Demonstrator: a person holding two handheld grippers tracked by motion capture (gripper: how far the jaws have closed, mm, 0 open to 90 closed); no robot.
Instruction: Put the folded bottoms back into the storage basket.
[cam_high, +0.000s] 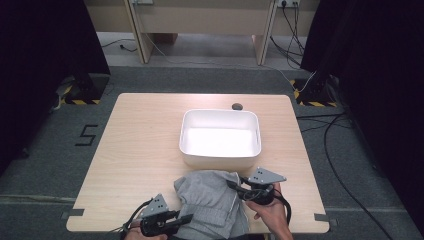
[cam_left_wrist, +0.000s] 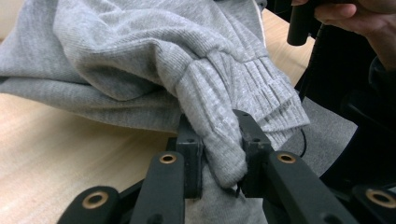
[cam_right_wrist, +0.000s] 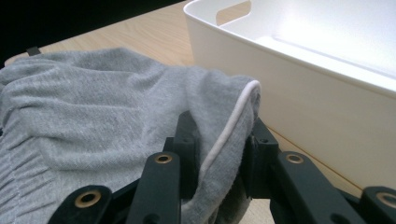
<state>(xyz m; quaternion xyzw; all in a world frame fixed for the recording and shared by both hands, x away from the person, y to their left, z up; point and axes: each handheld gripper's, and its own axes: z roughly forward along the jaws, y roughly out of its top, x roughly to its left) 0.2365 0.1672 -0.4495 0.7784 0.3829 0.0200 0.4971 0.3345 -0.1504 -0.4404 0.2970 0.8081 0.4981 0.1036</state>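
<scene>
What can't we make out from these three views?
- Grey garment: its type; bunched up, and the high view's bottom edge cuts it off.
- Small dark object behind the white bin: too small to identify.
- Bin floor: glare washes it out in the high view.
- Left gripper: cloth covers its inner fingers.

Right tongs (cam_right_wrist: 219, 154) clamp a fold of grey garment (cam_right_wrist: 93, 116) with white piping, lower centre. White tub (cam_right_wrist: 327, 70) occupies upper right, on wooden table (cam_right_wrist: 140, 32).
</scene>
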